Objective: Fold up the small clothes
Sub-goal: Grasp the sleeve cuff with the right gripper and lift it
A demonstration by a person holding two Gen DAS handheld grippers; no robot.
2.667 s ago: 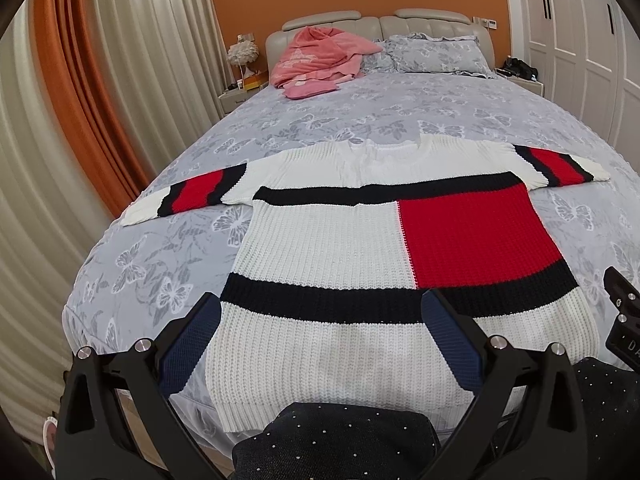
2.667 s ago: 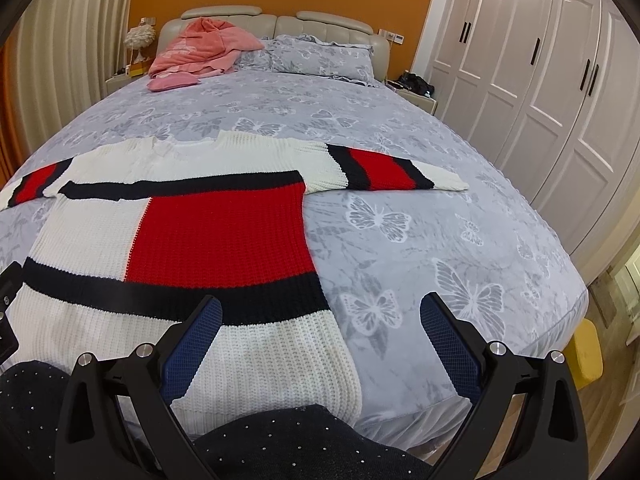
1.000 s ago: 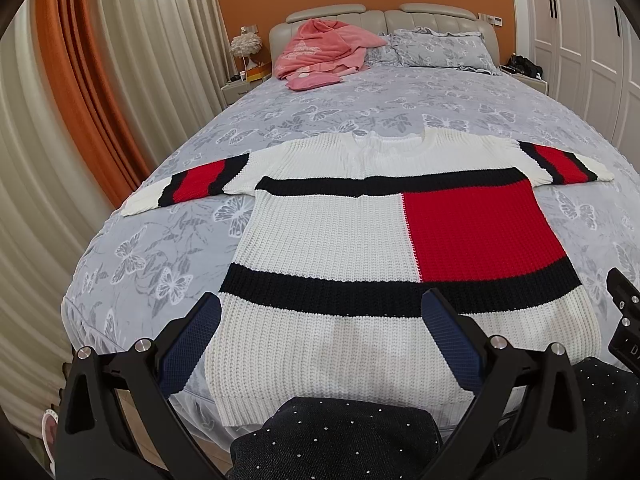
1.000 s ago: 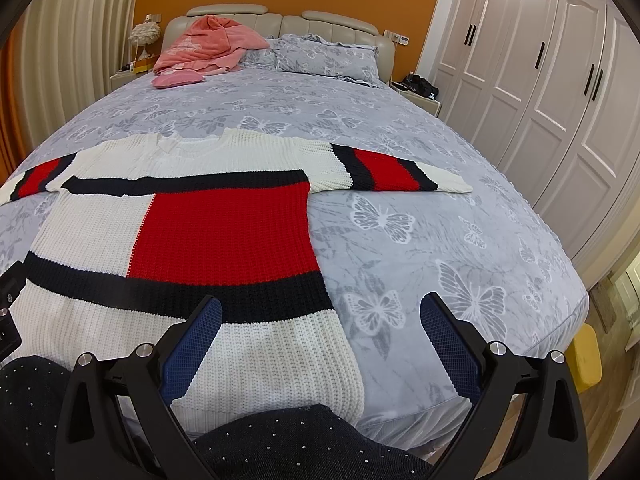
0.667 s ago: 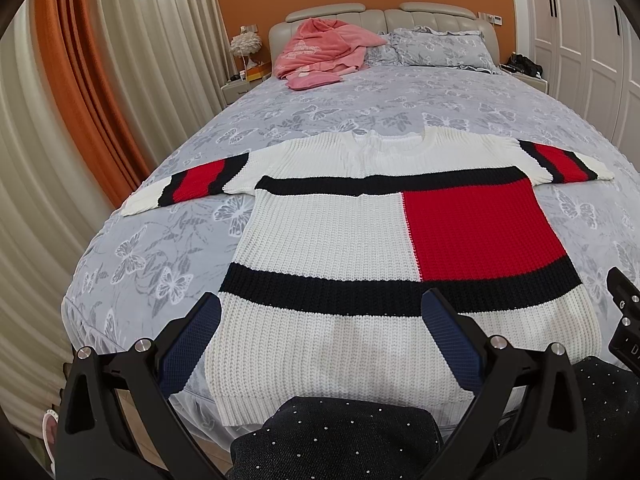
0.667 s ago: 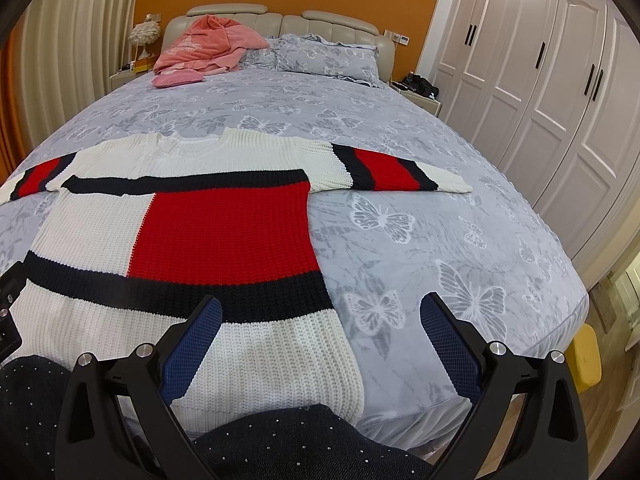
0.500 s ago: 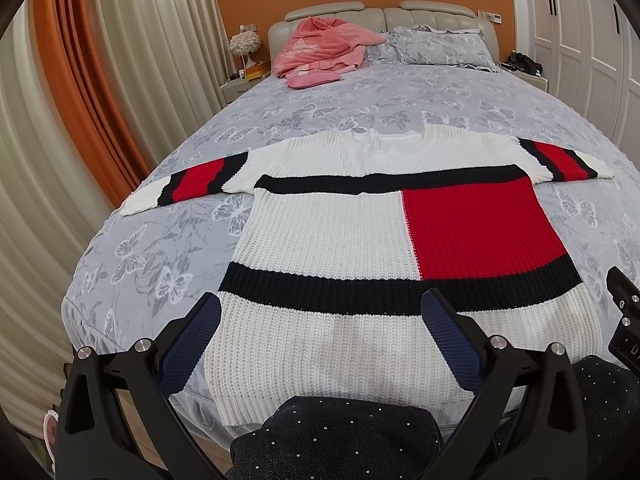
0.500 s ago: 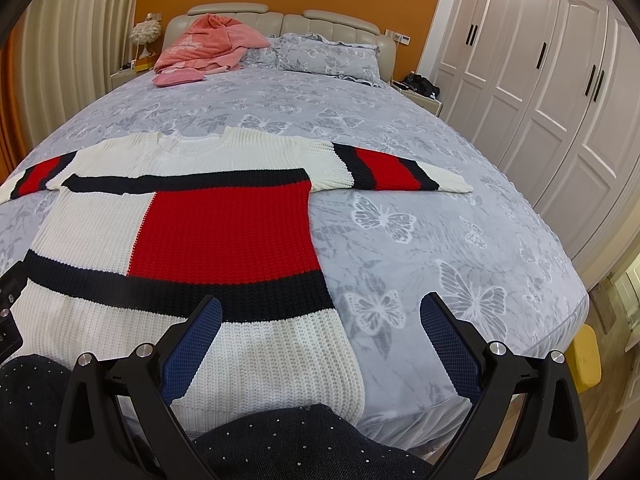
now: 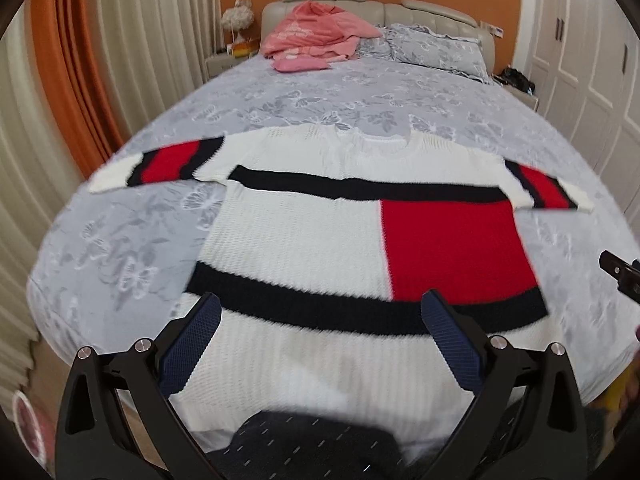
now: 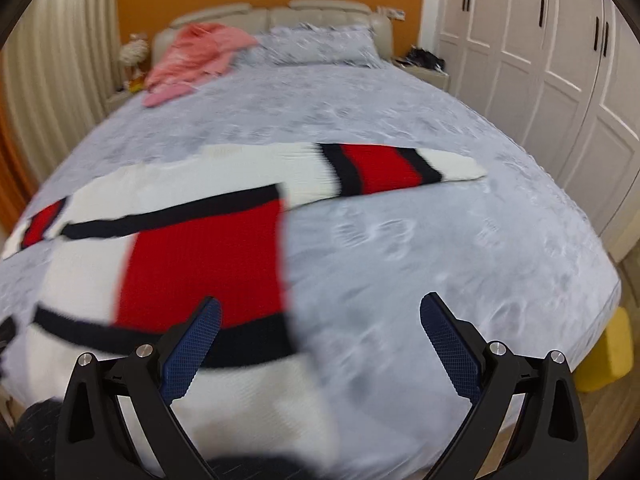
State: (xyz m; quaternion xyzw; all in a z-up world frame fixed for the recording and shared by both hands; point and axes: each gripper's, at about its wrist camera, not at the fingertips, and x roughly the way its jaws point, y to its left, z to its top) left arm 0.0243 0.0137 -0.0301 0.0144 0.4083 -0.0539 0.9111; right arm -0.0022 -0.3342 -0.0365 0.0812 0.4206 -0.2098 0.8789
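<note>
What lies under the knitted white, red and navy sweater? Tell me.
The knitted white, red and navy sweater lies flat on the grey butterfly-print bedspread. Anything beneath the knit is covered.

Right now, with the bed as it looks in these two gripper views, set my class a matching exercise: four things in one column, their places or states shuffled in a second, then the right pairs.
Column 1
1. sweater
2. pink clothes
3. left gripper
4. pillow

Column 2
A. heaped against the headboard
B. open, holding nothing
C. spread flat, sleeves out to both sides
D. at the bed's head, beside the pink heap

Pairs: 1-C, 2-A, 3-B, 4-D
</note>
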